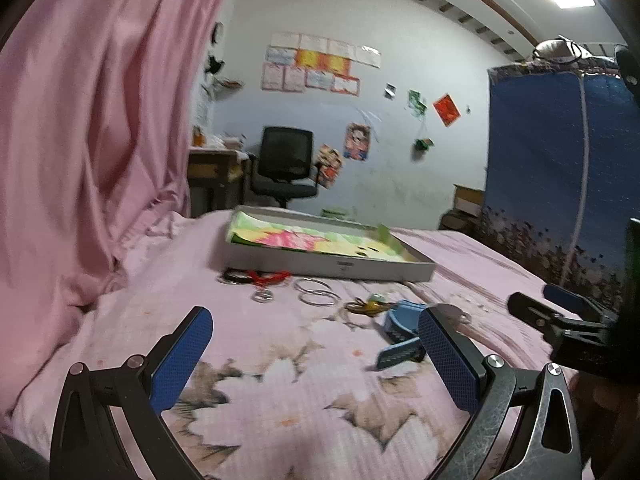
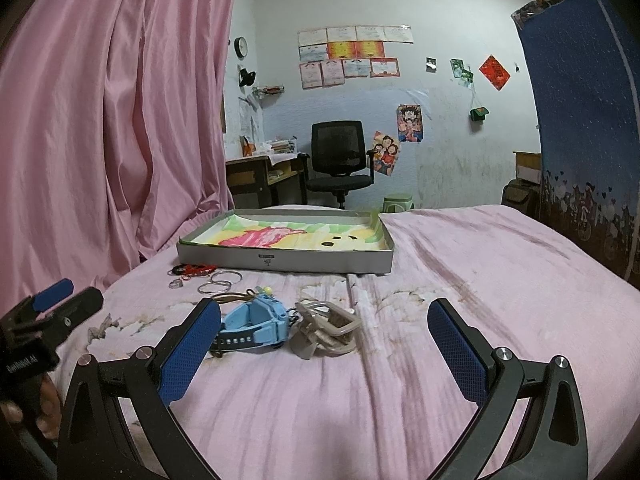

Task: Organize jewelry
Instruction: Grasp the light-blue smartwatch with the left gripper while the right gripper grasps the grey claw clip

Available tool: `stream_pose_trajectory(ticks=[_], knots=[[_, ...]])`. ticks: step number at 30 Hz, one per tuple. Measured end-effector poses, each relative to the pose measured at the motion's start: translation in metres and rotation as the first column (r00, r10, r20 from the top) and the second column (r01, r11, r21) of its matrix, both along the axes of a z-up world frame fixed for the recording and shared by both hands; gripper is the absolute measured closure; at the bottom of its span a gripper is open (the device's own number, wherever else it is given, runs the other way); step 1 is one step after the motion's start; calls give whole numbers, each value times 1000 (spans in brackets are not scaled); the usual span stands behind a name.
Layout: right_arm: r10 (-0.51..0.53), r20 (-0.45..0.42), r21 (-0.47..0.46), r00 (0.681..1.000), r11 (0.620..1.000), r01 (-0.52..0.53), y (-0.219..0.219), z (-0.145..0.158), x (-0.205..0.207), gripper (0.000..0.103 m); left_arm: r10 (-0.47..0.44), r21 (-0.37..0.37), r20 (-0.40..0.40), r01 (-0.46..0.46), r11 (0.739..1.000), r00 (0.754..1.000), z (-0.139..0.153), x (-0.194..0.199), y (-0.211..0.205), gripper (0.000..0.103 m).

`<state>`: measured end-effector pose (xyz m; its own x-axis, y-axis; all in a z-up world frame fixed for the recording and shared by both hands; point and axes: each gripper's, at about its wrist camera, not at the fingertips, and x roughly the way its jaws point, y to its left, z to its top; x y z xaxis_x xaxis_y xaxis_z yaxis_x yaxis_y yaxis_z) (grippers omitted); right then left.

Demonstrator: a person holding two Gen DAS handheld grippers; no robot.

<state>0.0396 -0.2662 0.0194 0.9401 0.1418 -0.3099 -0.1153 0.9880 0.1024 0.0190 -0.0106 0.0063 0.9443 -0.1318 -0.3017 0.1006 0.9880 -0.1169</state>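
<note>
A shallow grey box (image 2: 280, 260) (image 1: 332, 268) lined with a coloured drawing sits on the pink bed. In front of it lie a red cord bracelet (image 2: 194, 269) (image 1: 264, 276), silver bangles (image 2: 220, 281) (image 1: 316, 292), a small ring (image 1: 262, 296), a blue watch (image 2: 256, 322) (image 1: 400, 320) and a beige watch (image 2: 328, 330). My left gripper (image 1: 316, 344) is open over the bedspread, short of the jewelry. My right gripper (image 2: 324, 340) is open, with the two watches lying just beyond its fingertips. Each gripper shows at the edge of the other's view.
A pink curtain (image 2: 112, 120) hangs along the left of the bed. A blue fabric wardrobe (image 2: 588, 128) stands on the right. Beyond the bed are a black office chair (image 2: 340, 160), a desk (image 2: 260, 172) and a green stool (image 2: 398, 202).
</note>
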Motion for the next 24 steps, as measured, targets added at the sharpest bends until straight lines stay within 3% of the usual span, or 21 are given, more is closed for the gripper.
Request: stream_pose_trajectory(ticks=[9, 12, 16, 20, 24], knots=[[68, -134, -16, 989, 997, -71, -23, -6, 41, 1, -152, -28, -154, 149, 988, 976, -4, 38, -24, 2], [106, -191, -12, 976, 994, -111, -25, -14, 57, 4, -216, -19, -196, 216, 976, 957, -7, 48, -37, 13], [176, -271, -3, 946, 983, -184, -23, -23, 77, 19, -293, -16, -286, 301, 954, 913, -14, 70, -52, 31], [228, -323, 14, 918, 972, -236, -22, -32, 93, 24, -330, -34, -344, 339, 940, 879, -21, 86, -61, 43], [281, -383, 50, 880, 958, -284, -19, -44, 112, 35, -341, -31, -382, 357, 934, 859, -29, 95, -66, 54]])
